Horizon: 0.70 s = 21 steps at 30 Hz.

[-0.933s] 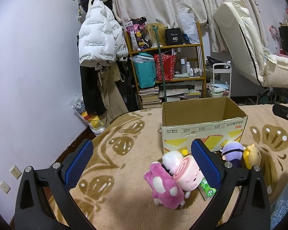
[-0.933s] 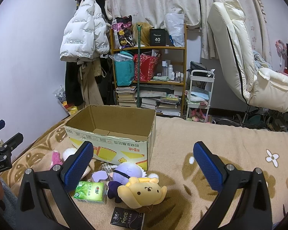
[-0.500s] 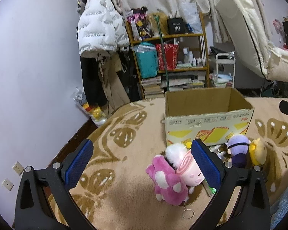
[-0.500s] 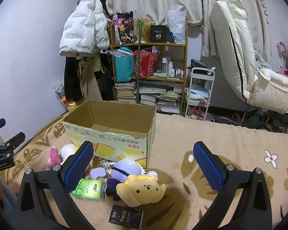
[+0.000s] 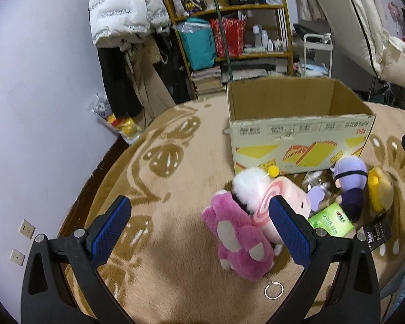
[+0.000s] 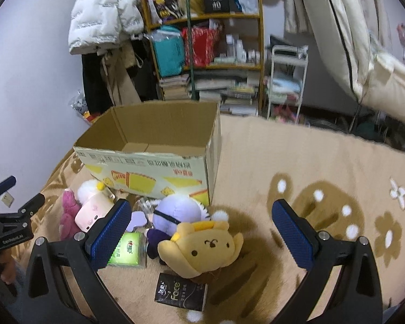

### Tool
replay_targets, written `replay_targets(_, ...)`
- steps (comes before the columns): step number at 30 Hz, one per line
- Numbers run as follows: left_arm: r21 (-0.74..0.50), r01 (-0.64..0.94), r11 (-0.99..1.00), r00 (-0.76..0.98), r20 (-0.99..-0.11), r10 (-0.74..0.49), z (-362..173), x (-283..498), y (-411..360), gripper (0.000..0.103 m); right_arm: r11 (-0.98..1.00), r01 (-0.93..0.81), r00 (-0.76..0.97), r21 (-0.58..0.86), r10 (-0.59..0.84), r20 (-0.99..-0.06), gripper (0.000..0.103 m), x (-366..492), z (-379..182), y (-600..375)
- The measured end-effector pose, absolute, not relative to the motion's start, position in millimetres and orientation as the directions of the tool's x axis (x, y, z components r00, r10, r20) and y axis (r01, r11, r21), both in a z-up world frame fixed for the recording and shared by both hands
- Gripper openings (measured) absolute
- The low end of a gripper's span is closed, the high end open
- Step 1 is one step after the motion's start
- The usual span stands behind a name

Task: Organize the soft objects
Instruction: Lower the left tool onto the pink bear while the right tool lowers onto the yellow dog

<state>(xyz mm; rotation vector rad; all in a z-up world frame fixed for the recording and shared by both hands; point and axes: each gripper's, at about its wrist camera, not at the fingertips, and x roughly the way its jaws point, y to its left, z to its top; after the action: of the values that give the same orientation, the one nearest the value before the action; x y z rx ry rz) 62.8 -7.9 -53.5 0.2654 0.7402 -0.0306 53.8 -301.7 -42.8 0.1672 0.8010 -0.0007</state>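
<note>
An open cardboard box (image 5: 299,145) stands on the tan blanket; it also shows in the right wrist view (image 6: 148,167). In front of it lie a pink plush (image 5: 240,240), a pink-and-white roll plush (image 5: 267,197), a purple plush (image 5: 351,178) and a yellow bear plush (image 6: 202,245). My left gripper (image 5: 199,226) is open and empty, above and just left of the pink plush. My right gripper (image 6: 199,229) is open and empty, above the yellow bear and the purple plush (image 6: 175,213).
A green tissue pack (image 6: 127,249) and a black tissue pack (image 6: 181,291) lie by the plush toys. A keyring (image 5: 274,290) hangs off the pink plush. A cluttered shelf (image 5: 229,35), hanging coats (image 5: 127,40) and a white recliner (image 6: 364,40) stand behind the bed.
Both grippers have moved forward and tilted down toward the plush toys, which now look larger and nearer. Both stay open. No object has moved.
</note>
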Motion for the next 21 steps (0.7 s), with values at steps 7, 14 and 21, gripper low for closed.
replay_targets(7,0.220,0.121,0.968,0.652,-0.753,0.089,-75,84,-6,0.101,0.957,0.108,0.611,0.268,0.149,-0.778,0.103,68,-65,-317)
replay_targets(14,0.205,0.120,0.971,0.590,-0.802,0.096,-94,98,-3,0.101,0.931,0.137,0.536,0.339,0.218,-0.815,0.103,77,-89,-325)
replay_targets(21,0.217,0.137,0.966,0.549,-0.829,0.109,-110,106,-7,0.101,0.937,0.149,0.452,0.317,0.221,-0.864,0.103,88,-108,-321)
